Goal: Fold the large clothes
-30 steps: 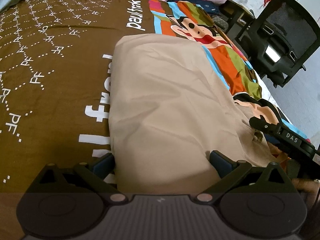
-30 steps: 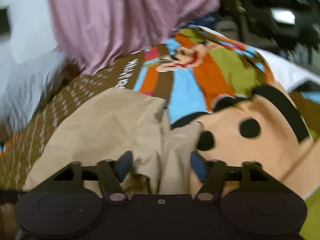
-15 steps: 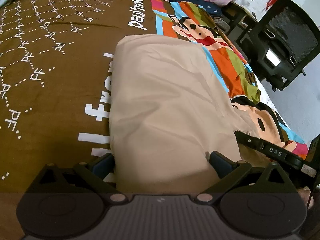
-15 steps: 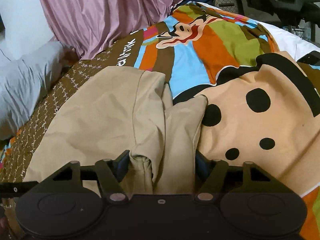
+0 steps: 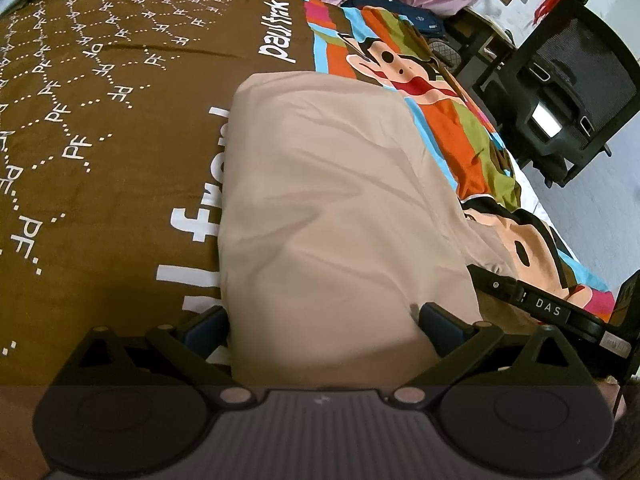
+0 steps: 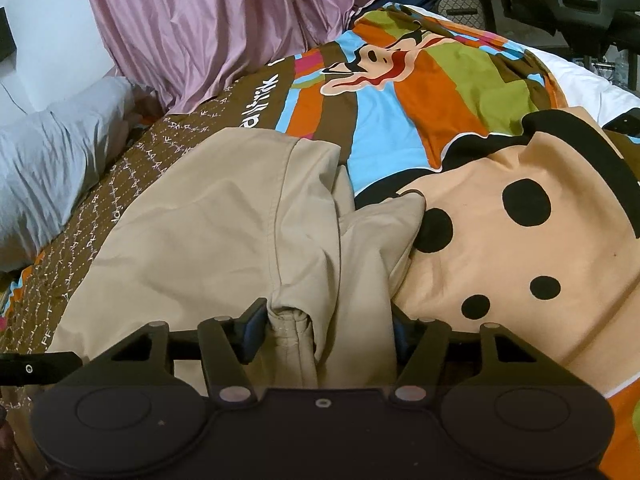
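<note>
A large beige garment [image 5: 332, 200] lies folded on the bed, its near edge between the fingers of my left gripper [image 5: 324, 324], which stands wide open around the cloth. In the right wrist view the same beige garment [image 6: 208, 232] shows a seam and a bunched hem. My right gripper [image 6: 326, 330] is open, its fingers either side of that bunched near edge. The right gripper's body also shows at the right of the left wrist view [image 5: 548, 308].
The bed is covered with a brown printed blanket [image 5: 100, 140] and a bright cartoon-monkey print [image 6: 520, 240]. A purple curtain [image 6: 208, 20] and a grey pillow [image 6: 52, 152] lie beyond. A black office chair [image 5: 568, 92] stands off the bed's far right.
The right gripper has moved lower and closer to the garment's bunched edge; its view went from blurred to steady. The left gripper has barely moved.
</note>
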Demonstrator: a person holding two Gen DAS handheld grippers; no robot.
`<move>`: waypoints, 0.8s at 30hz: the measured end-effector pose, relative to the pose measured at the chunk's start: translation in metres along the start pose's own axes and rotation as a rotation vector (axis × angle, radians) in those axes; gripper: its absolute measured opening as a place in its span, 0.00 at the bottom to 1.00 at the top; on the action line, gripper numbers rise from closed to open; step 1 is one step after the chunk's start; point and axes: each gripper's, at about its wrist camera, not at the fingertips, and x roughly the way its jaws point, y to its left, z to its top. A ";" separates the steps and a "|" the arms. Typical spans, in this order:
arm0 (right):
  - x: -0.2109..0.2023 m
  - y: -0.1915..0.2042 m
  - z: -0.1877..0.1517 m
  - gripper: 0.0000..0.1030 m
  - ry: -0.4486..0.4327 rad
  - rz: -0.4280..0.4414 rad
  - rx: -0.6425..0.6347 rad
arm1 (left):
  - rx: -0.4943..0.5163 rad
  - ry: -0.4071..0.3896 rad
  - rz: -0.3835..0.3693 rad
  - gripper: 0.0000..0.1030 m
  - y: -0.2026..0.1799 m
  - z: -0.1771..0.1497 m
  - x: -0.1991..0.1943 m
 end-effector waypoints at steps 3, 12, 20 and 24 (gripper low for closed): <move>0.000 0.000 0.000 0.61 0.000 0.000 0.000 | -0.005 0.001 -0.002 1.00 0.001 0.000 0.000; 0.001 0.002 -0.001 0.64 0.001 0.000 -0.003 | -0.011 -0.002 -0.011 1.00 0.003 0.000 0.001; -0.006 0.007 -0.002 0.49 -0.045 0.003 -0.036 | -0.028 -0.084 -0.092 1.00 0.016 0.015 -0.018; -0.009 0.017 -0.002 0.44 -0.074 -0.016 -0.116 | -0.092 -0.146 -0.103 1.00 0.034 0.041 -0.020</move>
